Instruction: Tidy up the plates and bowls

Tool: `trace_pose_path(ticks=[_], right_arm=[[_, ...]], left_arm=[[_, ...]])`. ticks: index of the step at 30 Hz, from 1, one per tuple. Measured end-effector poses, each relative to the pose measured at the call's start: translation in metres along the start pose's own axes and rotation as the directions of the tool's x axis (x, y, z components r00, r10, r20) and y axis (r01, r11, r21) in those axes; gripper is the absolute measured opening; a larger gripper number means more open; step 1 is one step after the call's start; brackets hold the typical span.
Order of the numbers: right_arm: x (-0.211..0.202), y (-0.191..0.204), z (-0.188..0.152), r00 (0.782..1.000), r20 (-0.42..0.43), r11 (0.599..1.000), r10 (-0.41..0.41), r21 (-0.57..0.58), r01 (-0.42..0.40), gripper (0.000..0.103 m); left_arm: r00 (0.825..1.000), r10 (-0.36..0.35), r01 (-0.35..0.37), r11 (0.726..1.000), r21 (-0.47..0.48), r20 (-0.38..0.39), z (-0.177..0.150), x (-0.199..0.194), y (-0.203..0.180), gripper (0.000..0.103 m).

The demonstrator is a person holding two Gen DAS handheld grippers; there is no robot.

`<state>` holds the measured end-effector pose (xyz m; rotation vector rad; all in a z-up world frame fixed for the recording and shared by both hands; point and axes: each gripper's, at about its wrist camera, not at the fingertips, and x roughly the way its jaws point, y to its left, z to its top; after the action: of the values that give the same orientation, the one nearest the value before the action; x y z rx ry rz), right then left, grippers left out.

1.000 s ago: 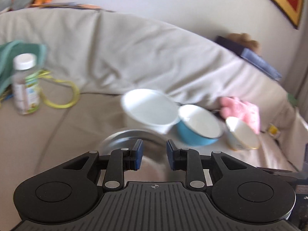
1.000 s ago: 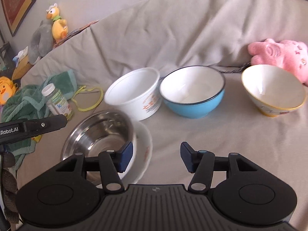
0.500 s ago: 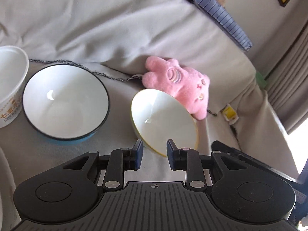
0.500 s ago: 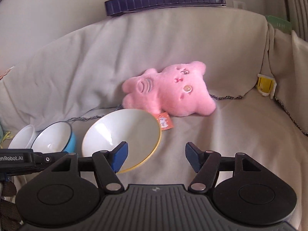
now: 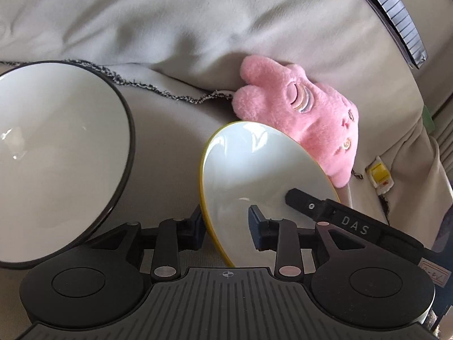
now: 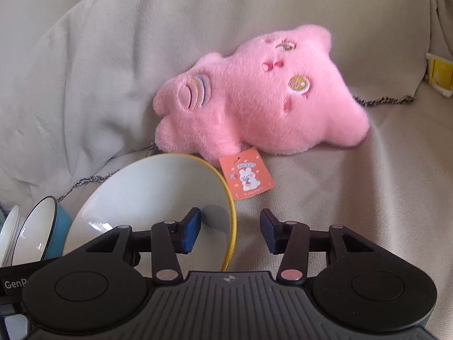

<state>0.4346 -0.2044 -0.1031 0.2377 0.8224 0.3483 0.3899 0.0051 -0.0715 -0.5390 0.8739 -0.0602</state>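
Note:
A white bowl with a yellow rim (image 5: 263, 175) (image 6: 153, 192) sits tilted on the beige sofa cover, against a pink plush toy. My left gripper (image 5: 226, 226) straddles its near left rim, one finger outside and one inside. Its jaws are opening and the inner pad stands clear of the wall. My right gripper (image 6: 230, 233) straddles the right rim. Its jaws are closing, with a gap still on both sides of the rim. A blue bowl with a black rim (image 5: 56, 155) (image 6: 36, 232) stands just left of it.
The pink plush toy (image 5: 305, 121) (image 6: 254, 99) lies behind the bowl, its orange tag (image 6: 246, 181) on the seat. A white tub's edge (image 6: 10, 232) shows at far left. A small yellow item (image 5: 379, 175) (image 6: 440, 73) sits by the sofa arm.
Both grippers swung right from the steel bowl and white tub to the yellow-rimmed bowl and came down onto its rim. The left jaws widened and the right jaws narrowed.

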Motion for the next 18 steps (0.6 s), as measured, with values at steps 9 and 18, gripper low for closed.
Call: trace_pose_path(ticks=[9,18], right_arm=[[-0.027,0.012,-0.022,0.999,-0.024,1.000,0.026,-0.013,-0.027,0.022],[-0.099,0.064,-0.091,0.997,-0.037,0.991,0.068,-0.114,-0.072,0.025]], left_arm=[[0.998,0.011,-0.006,0.997,0.071,-0.059,-0.009,-0.006,-0.002,0.028],[0.996,0.002,0.011,0.990,0.144,-0.087,-0.076,-0.093,0.018,0.029]])
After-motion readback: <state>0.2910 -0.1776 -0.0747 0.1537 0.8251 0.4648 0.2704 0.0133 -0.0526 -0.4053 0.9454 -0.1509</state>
